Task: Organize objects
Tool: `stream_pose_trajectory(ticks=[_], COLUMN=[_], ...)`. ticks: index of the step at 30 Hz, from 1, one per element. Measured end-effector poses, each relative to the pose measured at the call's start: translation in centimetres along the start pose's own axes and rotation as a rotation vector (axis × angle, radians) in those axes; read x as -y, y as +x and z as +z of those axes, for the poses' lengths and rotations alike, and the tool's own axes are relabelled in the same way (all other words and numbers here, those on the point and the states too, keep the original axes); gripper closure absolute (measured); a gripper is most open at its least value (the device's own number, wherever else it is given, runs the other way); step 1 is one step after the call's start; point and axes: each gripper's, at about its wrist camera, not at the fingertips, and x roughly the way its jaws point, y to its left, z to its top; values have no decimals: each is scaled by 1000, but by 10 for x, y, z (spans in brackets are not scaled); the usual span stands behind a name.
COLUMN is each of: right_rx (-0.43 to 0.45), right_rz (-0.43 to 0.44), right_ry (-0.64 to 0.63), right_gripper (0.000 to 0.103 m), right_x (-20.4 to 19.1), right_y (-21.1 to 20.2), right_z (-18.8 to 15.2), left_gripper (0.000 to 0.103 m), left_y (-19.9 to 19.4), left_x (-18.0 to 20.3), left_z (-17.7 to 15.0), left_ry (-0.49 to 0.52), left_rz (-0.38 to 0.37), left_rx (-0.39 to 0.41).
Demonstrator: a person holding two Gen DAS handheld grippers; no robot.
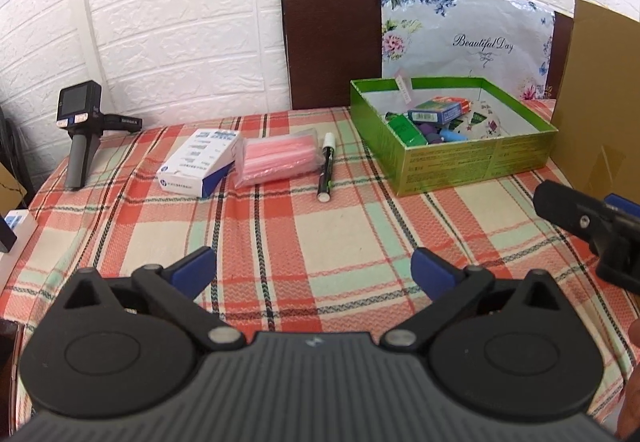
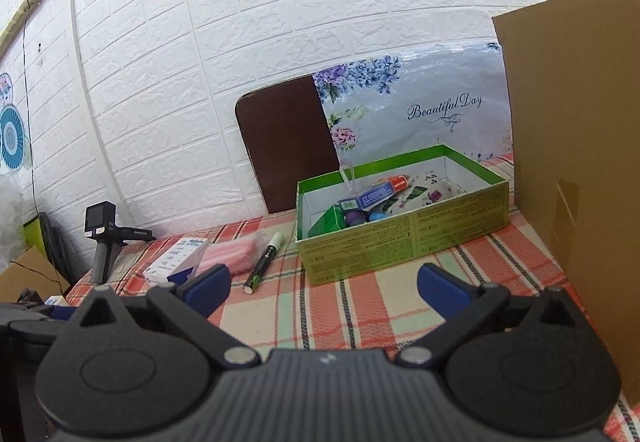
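Observation:
A green open box [image 1: 476, 161] [image 2: 400, 242] stands at the back right of the plaid table and holds several small items. To its left lie a black marker with a white cap [image 1: 326, 167] [image 2: 264, 262], a pink packet in clear wrap [image 1: 278, 157] [image 2: 234, 256] and a white-and-blue carton [image 1: 200, 161] [image 2: 176, 262]. My left gripper [image 1: 312, 270] is open and empty over the near table. My right gripper [image 2: 324, 284] is open and empty, in front of the box; it also shows at the right edge of the left wrist view [image 1: 592, 226].
A camera on a grey handle [image 1: 80, 129] [image 2: 102, 238] stands at the back left. A tall cardboard sheet [image 1: 600, 101] [image 2: 572, 161] stands at the right. A brown board [image 1: 332, 41] and a floral bag [image 1: 464, 37] lean on the white brick wall.

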Motion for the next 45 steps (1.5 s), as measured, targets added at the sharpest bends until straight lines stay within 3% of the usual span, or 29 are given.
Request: stream_pose_trajectory(ticks=[5, 15, 45], right_rx=[-54, -124, -195], right_rz=[0, 4, 30], right_ry=[37, 37, -41], right_gripper=[0, 0, 0], right_x=[-2, -5, -21], right_y=[15, 31, 67], right_z=[-9, -21, -31], left_gripper=[0, 0, 0], left_y=[6, 20, 61], left_x=[-6, -9, -25], left_z=[-6, -14, -18], left_ry=[0, 7, 0], left_rz=[52, 54, 70], left_rx=[-14, -53, -137])
